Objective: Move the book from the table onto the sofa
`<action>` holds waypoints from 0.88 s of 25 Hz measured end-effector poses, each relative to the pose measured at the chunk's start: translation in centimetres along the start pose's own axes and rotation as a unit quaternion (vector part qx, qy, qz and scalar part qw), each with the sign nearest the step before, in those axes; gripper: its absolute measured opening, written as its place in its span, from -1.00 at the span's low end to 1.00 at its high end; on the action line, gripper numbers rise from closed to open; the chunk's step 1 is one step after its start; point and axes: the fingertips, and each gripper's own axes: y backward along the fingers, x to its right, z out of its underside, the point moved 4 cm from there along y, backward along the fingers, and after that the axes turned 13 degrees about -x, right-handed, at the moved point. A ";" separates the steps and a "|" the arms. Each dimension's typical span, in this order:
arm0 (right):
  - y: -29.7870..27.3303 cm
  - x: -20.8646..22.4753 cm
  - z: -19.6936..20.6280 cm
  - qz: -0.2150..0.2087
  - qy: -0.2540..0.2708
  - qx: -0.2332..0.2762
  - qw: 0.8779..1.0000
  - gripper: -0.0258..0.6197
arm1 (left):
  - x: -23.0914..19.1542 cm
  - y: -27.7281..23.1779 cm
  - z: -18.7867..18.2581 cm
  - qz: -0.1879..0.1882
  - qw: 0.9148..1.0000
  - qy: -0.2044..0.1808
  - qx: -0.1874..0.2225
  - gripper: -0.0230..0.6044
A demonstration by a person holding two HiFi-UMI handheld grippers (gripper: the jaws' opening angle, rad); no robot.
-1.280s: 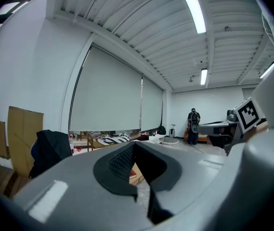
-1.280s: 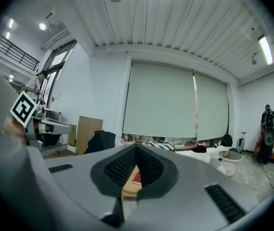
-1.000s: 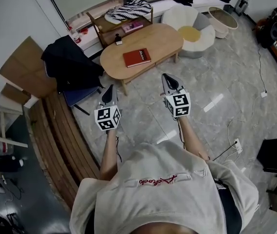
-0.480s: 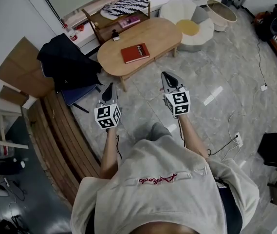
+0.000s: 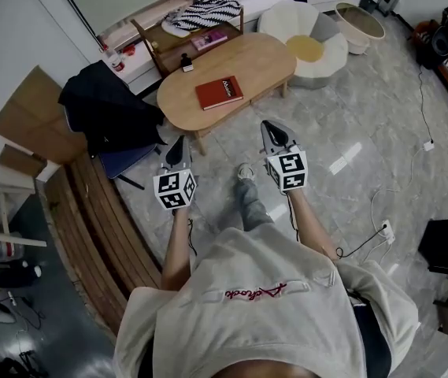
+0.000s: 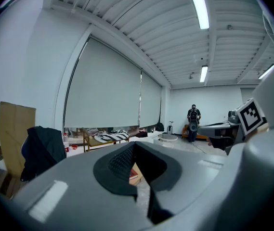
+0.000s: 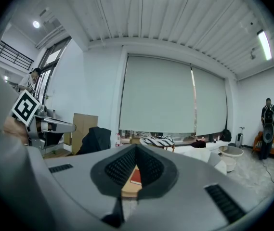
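Note:
A red book (image 5: 219,93) lies flat on the oval wooden table (image 5: 243,57), ahead of both grippers. Past the table's right end sits a white flower-shaped floor sofa (image 5: 326,61) with a yellow centre. My left gripper (image 5: 179,143) is shut and empty, held over the floor short of the table's near edge. My right gripper (image 5: 268,126) is also shut and empty, level with the left, a little nearer the table. In the left gripper view the book (image 6: 135,175) shows below the closed tips (image 6: 135,146). The right gripper view frames the book (image 7: 136,176) the same way.
A black jacket (image 5: 105,105) hangs on a chair left of the table. A wooden shelf (image 5: 161,42) with a striped cloth stands behind it. Cardboard (image 5: 27,116) and wooden slats (image 5: 90,219) lie at the left. Cables (image 5: 377,227) run across the floor. A person (image 6: 193,121) stands far off.
The wearer's leg and shoe have swung forward between the two grippers. Both grippers stay shut and keep their places side by side, facing the table.

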 end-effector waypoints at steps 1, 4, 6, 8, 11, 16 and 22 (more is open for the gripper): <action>-0.5 0.3 0.1 -0.001 -0.001 -0.001 1.000 -0.89 | -0.1 -0.6 -0.2 -0.001 1.000 -0.001 0.000 -0.90; -2.7 1.2 0.0 -0.006 -0.002 -0.003 1.000 -0.89 | -0.9 -2.5 -0.7 -0.005 1.000 -0.001 0.000 -0.90; -4.3 1.7 -0.4 -0.010 0.002 -0.003 1.000 -0.89 | -1.7 -4.0 -1.0 -0.009 1.000 0.002 -0.003 -0.90; -5.6 2.6 -1.0 -0.014 0.004 -0.002 1.000 -0.89 | -2.1 -5.5 -1.7 -0.010 1.000 0.004 -0.005 -0.90; -7.9 4.3 -2.1 -0.016 0.007 -0.001 1.000 -0.89 | -2.5 -8.1 -3.4 -0.009 1.000 0.002 -0.002 -0.90; -11.9 7.3 -3.7 -0.020 0.006 -0.006 1.000 -0.89 | -3.3 -12.8 -5.8 -0.007 1.000 0.000 -0.007 -0.90; -16.6 10.6 -5.3 -0.024 0.007 -0.012 1.000 -0.89 | -4.2 -18.4 -8.1 -0.004 1.000 -0.001 -0.013 -0.90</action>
